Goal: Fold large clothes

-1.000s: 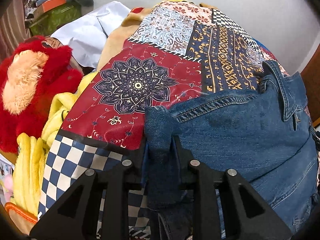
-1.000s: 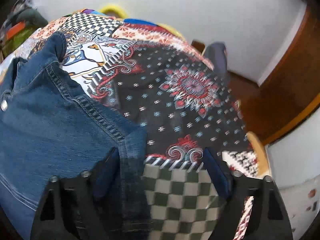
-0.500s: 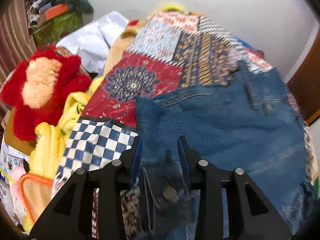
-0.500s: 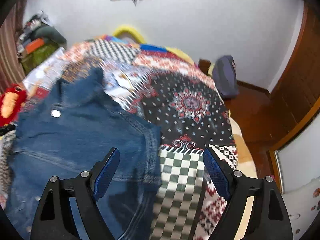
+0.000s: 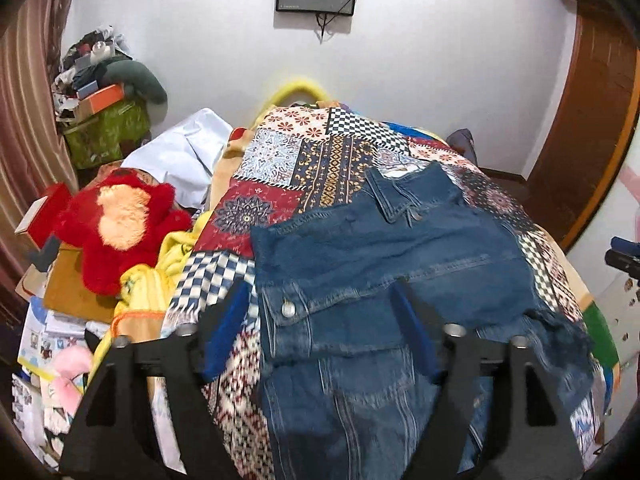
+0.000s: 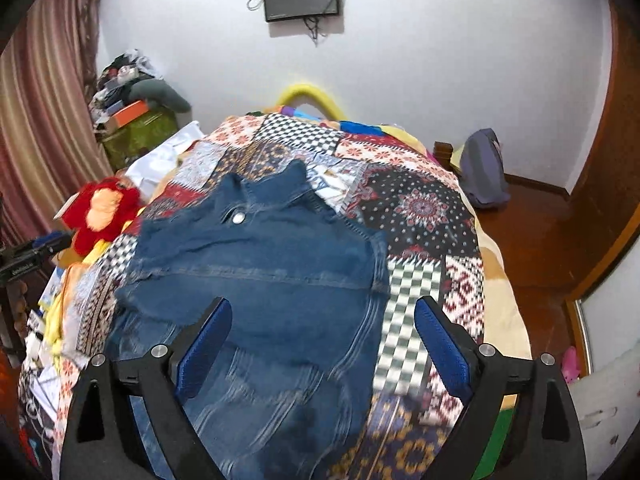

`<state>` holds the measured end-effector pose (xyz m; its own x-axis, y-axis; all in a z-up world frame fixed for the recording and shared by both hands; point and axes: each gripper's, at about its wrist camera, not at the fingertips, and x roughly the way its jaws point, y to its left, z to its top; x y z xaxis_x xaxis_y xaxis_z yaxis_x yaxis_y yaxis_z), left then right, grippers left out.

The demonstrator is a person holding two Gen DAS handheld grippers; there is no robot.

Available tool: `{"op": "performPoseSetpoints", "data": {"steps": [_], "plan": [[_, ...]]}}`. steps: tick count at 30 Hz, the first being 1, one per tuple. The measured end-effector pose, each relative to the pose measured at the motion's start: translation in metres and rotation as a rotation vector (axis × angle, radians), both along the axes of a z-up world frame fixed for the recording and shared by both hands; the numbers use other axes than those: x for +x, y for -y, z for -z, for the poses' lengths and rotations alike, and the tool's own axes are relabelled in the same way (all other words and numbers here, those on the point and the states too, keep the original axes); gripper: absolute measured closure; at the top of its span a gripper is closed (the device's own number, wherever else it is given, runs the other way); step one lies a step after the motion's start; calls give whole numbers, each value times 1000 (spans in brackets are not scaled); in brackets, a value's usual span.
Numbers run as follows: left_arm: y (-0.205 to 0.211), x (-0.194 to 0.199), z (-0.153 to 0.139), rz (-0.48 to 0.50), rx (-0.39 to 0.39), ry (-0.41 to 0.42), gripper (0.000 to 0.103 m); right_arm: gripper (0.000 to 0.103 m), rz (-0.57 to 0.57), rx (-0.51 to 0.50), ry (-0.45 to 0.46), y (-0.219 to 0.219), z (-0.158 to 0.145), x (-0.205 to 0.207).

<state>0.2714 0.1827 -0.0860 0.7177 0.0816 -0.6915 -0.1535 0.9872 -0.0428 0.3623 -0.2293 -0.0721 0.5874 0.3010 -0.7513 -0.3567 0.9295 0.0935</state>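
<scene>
Denim jacket (image 5: pixel 384 264) lies spread on patchwork bedspread (image 5: pixel 280 164), collar at far end. Left gripper (image 5: pixel 320 332) & right gripper (image 6: pixel 320 336) both wide, holding nothing, above jacket's near part.

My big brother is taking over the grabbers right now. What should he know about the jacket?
Left gripper: open, holding nothing, raised above the left part of the blue denim jacket.
Right gripper: open, empty, above the jacket's right part.
The jacket lies on the colourful patchwork bedspread, collar toward the wall. Both sleeves look folded in, since none stick out at the sides, so the side folds seem done.
Left to do, probably: grip the bottom hem with both grippers, fold it up toward the collar, then smooth it.
The red plush toy lies beside the bed, clear of the jacket.
</scene>
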Motion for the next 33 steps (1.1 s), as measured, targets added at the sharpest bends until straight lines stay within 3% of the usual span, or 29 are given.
{"op": "performPoseSetpoints", "data": {"steps": [1, 6, 16, 24, 26, 27, 30, 32, 33], "plan": [[2, -10, 0, -2, 2, 1, 10, 11, -4, -2, -2, 0, 0, -10], [4, -49, 15, -19, 3, -27, 6, 11, 1, -19, -47, 6, 16, -54], [-27, -117, 111, -200, -118, -225, 6, 11, 74, 21, -228, 38, 78, -105], [-32, -136, 157, -189, -319, -299, 6, 11, 92, 112, -331, 45, 115, -123], [-29, -132, 163, -167, -375, -304, 12, 13, 89, 124, -325, 45, 118, -123], [-27, -131, 166, -155, -394, -307, 21, 15, 89, 141, -323, 44, 119, -123], [-19, -128, 172, -121, -437, -313, 44, 34, 71, 207, -339, 42, 122, -122], [-14, -129, 170, -120, -407, -305, 48, 43, 61, 244, -368, 41, 125, -120], [-12, -130, 166, -126, -371, -292, 60, 44, 56, 244, -374, 39, 125, -120]]}}
